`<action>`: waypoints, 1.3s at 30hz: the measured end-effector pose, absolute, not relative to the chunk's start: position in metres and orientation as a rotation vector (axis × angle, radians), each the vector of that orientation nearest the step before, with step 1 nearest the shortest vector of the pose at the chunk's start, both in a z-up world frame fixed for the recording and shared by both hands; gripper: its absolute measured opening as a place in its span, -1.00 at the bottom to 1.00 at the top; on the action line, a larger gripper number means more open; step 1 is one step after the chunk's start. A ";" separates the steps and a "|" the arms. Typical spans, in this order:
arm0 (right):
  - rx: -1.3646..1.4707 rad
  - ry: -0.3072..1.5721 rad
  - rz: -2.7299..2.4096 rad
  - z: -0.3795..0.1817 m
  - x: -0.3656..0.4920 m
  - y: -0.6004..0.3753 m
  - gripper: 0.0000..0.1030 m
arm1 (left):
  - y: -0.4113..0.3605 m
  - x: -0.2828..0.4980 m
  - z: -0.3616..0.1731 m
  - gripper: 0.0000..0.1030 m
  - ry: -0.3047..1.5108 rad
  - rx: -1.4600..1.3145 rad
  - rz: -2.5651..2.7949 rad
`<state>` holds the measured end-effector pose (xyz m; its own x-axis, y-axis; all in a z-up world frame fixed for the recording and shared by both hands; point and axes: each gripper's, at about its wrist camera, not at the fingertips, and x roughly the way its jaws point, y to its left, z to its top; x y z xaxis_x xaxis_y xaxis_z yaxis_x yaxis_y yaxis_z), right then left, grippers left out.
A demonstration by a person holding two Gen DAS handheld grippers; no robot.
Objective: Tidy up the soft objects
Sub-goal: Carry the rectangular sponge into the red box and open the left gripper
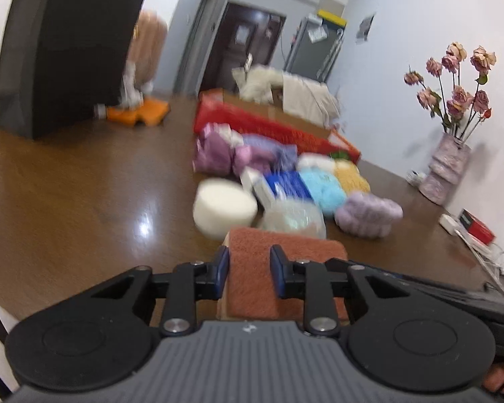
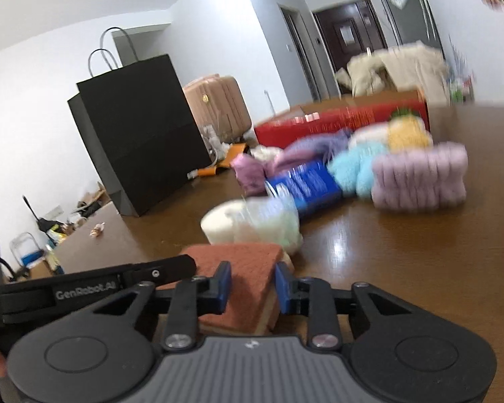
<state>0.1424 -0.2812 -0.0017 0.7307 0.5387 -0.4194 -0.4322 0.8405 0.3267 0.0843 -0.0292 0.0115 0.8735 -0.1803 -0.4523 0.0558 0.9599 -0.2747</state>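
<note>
A rust-brown scouring sponge with a pale foam base (image 1: 279, 268) lies on the brown table, and both grippers are at it. My left gripper (image 1: 249, 270) has its blue pads on either side of the sponge. My right gripper (image 2: 253, 287) also straddles the sponge (image 2: 248, 278), pads against its sides. Beyond lie soft things: a white foam round (image 1: 223, 208), a clear bag of pale stuff (image 1: 294, 218), lilac yarn (image 1: 369, 215), light blue yarn (image 1: 322, 189), yellow yarn (image 1: 351, 176), purple yarn (image 1: 218, 151) and a blue packet (image 1: 287, 184).
A red box (image 1: 268, 124) stands behind the pile. A black paper bag (image 1: 67, 50) stands at the left of the table. A vase of dried roses (image 1: 448, 171) stands by the right wall, with a red-black box (image 1: 475, 226) and cables near it.
</note>
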 end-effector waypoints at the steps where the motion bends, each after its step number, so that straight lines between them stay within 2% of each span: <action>1: 0.196 0.505 0.533 0.006 0.143 -0.278 -0.55 | -0.029 0.086 0.019 -0.48 0.470 -0.251 -0.123; 8: 0.147 0.378 0.504 0.071 0.202 -0.271 -0.55 | -0.031 0.145 0.084 -0.48 0.393 -0.249 -0.129; 13: 0.169 0.338 0.464 0.114 0.292 -0.273 -0.55 | -0.023 0.255 0.126 -0.48 0.414 -0.254 -0.210; 16: 0.209 0.353 0.428 0.125 0.364 -0.272 -0.55 | -0.018 0.333 0.135 -0.48 0.462 -0.293 -0.239; 21: 0.242 0.454 0.355 0.121 0.492 -0.260 -0.55 | -0.010 0.478 0.123 -0.48 0.612 -0.321 -0.267; 25: 0.254 0.600 0.314 0.084 0.590 -0.250 -0.54 | 0.000 0.583 0.091 -0.49 0.769 -0.357 -0.235; 28: 0.344 0.733 0.296 0.053 0.648 -0.251 -0.50 | -0.002 0.629 0.069 -0.47 0.826 -0.325 -0.199; 29: 0.354 0.788 0.282 0.043 0.665 -0.247 -0.50 | -0.005 0.639 0.063 -0.44 0.832 -0.308 -0.179; 31: 0.373 0.851 0.300 0.031 0.684 -0.241 -0.26 | -0.010 0.646 0.056 -0.37 0.819 -0.258 -0.146; 33: 0.374 0.848 0.308 0.024 0.689 -0.235 -0.22 | -0.012 0.644 0.054 -0.13 0.795 -0.223 -0.151; 36: 0.383 0.833 0.328 0.023 0.682 -0.232 -0.10 | -0.016 0.634 0.064 -0.08 0.744 -0.210 -0.181; 39: 0.338 0.784 0.315 0.039 0.669 -0.236 -0.10 | -0.014 0.619 0.080 0.01 0.708 -0.189 -0.162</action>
<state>0.6689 -0.2363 0.0394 0.6669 0.3967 -0.6308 -0.1497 0.9006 0.4081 0.6187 -0.0142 0.0803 0.7481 -0.2112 -0.6290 0.0834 0.9704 -0.2267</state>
